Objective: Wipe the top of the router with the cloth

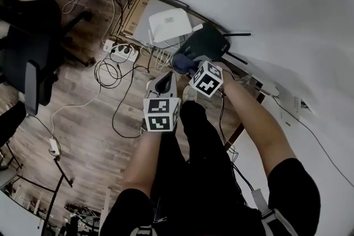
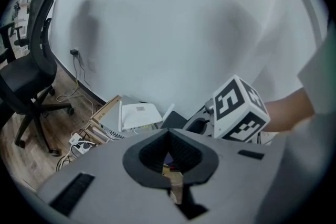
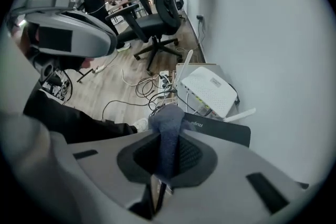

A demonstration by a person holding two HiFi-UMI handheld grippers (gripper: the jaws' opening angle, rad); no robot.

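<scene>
Black router (image 1: 209,42): flat, dark, matte, two thin antennas off its 3 o'clock side. It lies by the wall, at 1 o'clock of the right gripper (image 3: 166,148). Right jaws pinched on the cloth (image 1: 181,61), which is blue-grey and bunched. Left gripper (image 2: 169,138): jaws together, nothing held. Count: two routers, the white router (image 1: 170,25) at 10 o'clock of the black one; one cloth.

The wood-plank floor (image 1: 83,135) runs up to a white wall. A black chair (image 1: 30,47) stands on it off to one side, its wheeled base near loose cables (image 1: 108,72) (they loop every which way). A white power strip (image 1: 123,52) lies close to the wall, just beside a flat cardboard box (image 1: 135,14). A small white adapter (image 1: 53,146) lies well apart on its own cord. A pale shoe (image 1: 189,93) is planted near the cables.
</scene>
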